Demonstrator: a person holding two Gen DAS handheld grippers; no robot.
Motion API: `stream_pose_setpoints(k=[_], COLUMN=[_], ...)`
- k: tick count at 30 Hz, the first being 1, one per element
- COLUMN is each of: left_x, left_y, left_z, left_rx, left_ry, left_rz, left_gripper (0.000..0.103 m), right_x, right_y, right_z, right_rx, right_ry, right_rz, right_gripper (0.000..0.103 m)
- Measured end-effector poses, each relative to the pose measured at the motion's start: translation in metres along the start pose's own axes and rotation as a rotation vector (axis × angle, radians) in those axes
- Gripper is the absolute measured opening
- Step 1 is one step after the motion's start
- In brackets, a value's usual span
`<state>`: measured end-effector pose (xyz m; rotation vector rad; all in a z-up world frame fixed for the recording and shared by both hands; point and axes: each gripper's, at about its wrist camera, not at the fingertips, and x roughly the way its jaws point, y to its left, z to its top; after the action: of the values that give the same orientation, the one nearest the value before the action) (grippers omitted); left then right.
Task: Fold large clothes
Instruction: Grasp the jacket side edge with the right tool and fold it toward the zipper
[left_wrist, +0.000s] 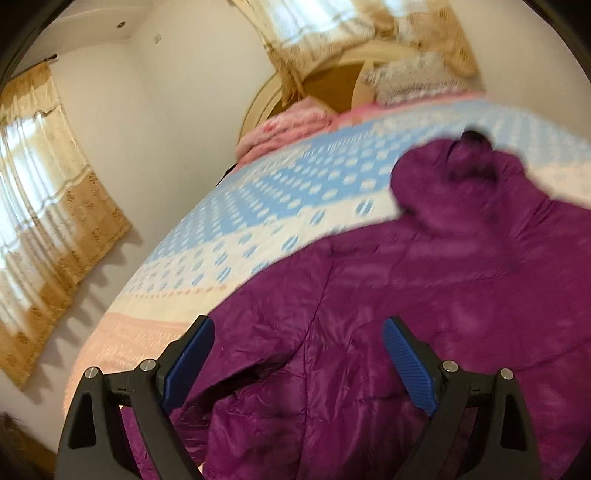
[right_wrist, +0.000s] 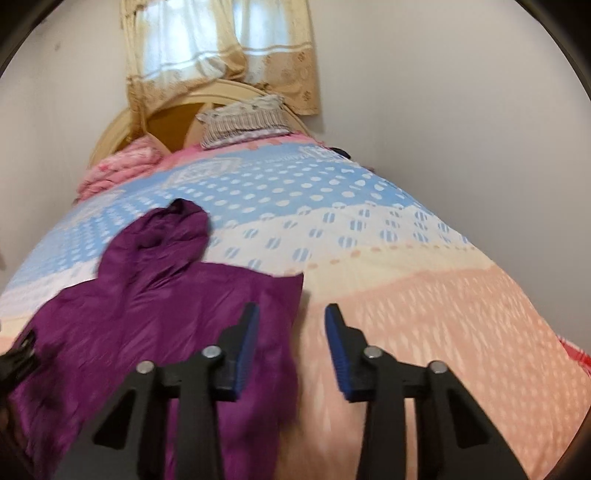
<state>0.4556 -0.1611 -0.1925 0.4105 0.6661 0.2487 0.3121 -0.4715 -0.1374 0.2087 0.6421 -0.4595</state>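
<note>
Lying blurred across the bedspread (right_wrist: 424, 295), the purple jacket (left_wrist: 406, 314) runs off frame below; left gripper (left_wrist: 298, 325) spread wide over it, right gripper (right_wrist: 291, 314) part-open, empty, above its right edge, bare bedspread beyond.

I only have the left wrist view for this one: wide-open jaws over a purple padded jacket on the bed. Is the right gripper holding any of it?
Observer: No. The right gripper has its jaws apart, with nothing pinched.
Operator: Where does it hover?
Observer: At the side edge of the shiny purple hooded jacket, half over fabric and half over the peach part of the patterned bedspread.
Operator: Anything else on that side?
Observer: A red-and-white cloth at the bed's edge.
</note>
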Motion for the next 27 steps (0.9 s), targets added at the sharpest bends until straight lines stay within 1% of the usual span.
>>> stream_pose_setpoints(k=[2, 3, 5, 7, 8, 10, 12, 15, 17, 18, 19, 20, 21, 22, 24, 26, 27], left_x=[0.015, 0.020, 0.024, 0.026, 0.028, 0.033, 0.032, 0.028, 0.017, 0.007, -0.004, -0.015, -0.019, -0.021, -0.017, -0.001, 0.006], left_y=[-0.005, -0.006, -0.006, -0.006, -0.006, -0.006, -0.005, -0.006, 0.005, 0.015, 0.021, 0.023, 0.020, 0.017, 0.005, -0.007, -0.009], left_z=[-0.009, -0.014, -0.018, -0.019, -0.020, -0.021, -0.022, -0.020, -0.017, -0.015, -0.014, -0.015, -0.016, -0.018, -0.024, -0.033, -0.035], left_rx=[0.018, 0.013, 0.006, 0.003, -0.001, -0.008, -0.006, 0.001, -0.048, -0.086, -0.105, -0.102, -0.090, -0.077, -0.055, -0.046, -0.048], left_ry=[0.042, 0.054, 0.060, 0.064, 0.068, 0.077, 0.074, 0.077, 0.098, 0.077, 0.043, 0.007, -0.005, -0.008, 0.016, 0.099, 0.127], left_rz=[0.021, 0.011, -0.003, -0.014, -0.021, -0.035, -0.032, -0.031, -0.073, -0.102, -0.120, -0.127, -0.134, -0.147, -0.180, -0.208, -0.224], left_gripper=[0.093, 0.093, 0.093, 0.093, 0.093, 0.093, 0.093, 0.093, 0.093, 0.093, 0.093, 0.093, 0.093, 0.093, 0.093, 0.093, 0.093], right_x=[0.023, 0.030, 0.046, 0.064, 0.065, 0.063, 0.064, 0.068, 0.062, 0.051, 0.040, 0.024, 0.011, 0.000, -0.006, 0.002, 0.007], right_y=[0.020, 0.027, 0.037, 0.043, 0.042, 0.037, 0.037, 0.041, 0.044, 0.043, 0.043, 0.046, 0.051, 0.057, 0.070, 0.083, 0.087], right_z=[-0.008, -0.013, -0.026, -0.039, -0.042, -0.043, -0.044, -0.043, -0.039, -0.035, -0.033, -0.031, -0.032, -0.036, -0.044, -0.054, -0.059], right_rx=[-0.053, -0.087, -0.120, -0.154, -0.152, -0.139, -0.144, -0.160, -0.167, -0.151, -0.139, -0.140, -0.152, -0.160, -0.182, -0.212, -0.221], right_ry=[0.041, 0.062, 0.113, 0.182, 0.191, 0.191, 0.193, 0.199, 0.211, 0.201, 0.180, 0.148, 0.124, 0.106, 0.111, 0.140, 0.150], right_rz=[0.024, 0.017, 0.023, 0.002, 0.004, 0.014, 0.015, -0.002, -0.016, -0.011, 0.004, 0.020, 0.031, 0.049, 0.066, 0.061, 0.054], right_gripper=[0.038, 0.038, 0.037, 0.037, 0.037, 0.037, 0.037, 0.037, 0.037, 0.038, 0.041, 0.045, 0.053, 0.056, 0.056, 0.056, 0.056])
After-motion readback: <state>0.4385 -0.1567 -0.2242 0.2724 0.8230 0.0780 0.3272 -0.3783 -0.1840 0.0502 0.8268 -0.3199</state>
